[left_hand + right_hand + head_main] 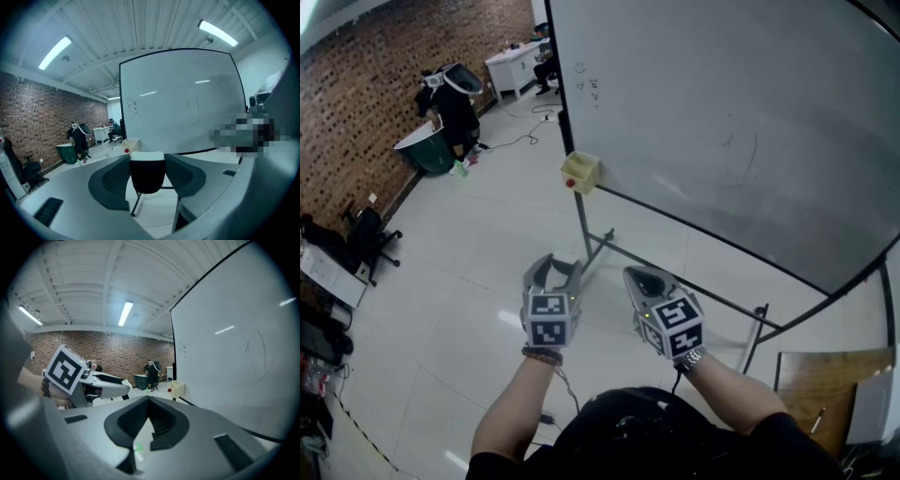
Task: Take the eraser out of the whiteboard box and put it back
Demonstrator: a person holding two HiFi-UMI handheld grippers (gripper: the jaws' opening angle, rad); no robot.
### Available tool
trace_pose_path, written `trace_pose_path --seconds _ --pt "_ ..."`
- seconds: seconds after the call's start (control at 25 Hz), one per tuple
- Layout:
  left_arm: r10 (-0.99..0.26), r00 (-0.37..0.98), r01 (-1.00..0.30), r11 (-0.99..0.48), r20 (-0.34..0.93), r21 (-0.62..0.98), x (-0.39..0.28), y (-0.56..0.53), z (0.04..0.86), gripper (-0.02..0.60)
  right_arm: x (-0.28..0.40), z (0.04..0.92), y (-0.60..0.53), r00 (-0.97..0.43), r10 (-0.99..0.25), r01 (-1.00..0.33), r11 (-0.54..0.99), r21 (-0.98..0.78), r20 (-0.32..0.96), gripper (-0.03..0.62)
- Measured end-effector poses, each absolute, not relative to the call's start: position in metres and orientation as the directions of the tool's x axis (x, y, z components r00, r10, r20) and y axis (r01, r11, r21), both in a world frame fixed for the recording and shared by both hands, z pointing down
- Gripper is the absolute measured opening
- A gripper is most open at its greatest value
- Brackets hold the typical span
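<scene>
A black eraser (147,176) with a white top sits between the jaws of my left gripper (147,158), which is shut on it and held in the air over the floor. In the head view my left gripper (551,272) is low and in front of the whiteboard stand. The cream whiteboard box (579,172) hangs at the board's lower left corner, well beyond both grippers; it also shows small in the left gripper view as the box (130,144) and in the right gripper view as the box (176,388). My right gripper (149,400) is shut and empty, beside the left one (639,277).
The large whiteboard (722,112) stands on a metal frame with floor legs (592,248). A person in dark clothes (450,103) stands by a green tub at the brick wall. An office chair (366,239) is at the left, a wooden table (825,384) at the lower right.
</scene>
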State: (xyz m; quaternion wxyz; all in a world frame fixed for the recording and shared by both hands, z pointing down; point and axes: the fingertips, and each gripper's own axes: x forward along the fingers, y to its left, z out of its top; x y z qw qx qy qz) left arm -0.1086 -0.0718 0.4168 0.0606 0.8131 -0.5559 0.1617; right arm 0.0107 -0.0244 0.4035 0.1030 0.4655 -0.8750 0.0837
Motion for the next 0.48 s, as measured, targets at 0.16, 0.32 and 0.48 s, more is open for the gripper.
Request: trace_pose_path --seconds 0.16,0.32,0.48 --pt "-0.884 0.334 -0.923 -0.377 0.327 -0.077 -0.1064 -0.0735 0.4159 0.224 0.012 0.404 -0.0251 -0.548 -0.797 -0.831 0.555 -0.05 0.253 0.018" --pt "-0.883 0.34 -0.921 -0.383 0.324 -0.076 -0.104 -0.0766 0.4144 0.224 0.0137 0.4015 -0.0269 -0.546 -0.801 -0.832 0.554 -0.044 0.246 0.018" --pt "-0.881 0.347 -0.918 -0.389 0.322 -0.073 -0.1016 -0.0784 0.4144 0.224 0.0149 0.4036 -0.0276 -0.548 -0.799 -0.831 0.554 -0.048 0.249 0.018"
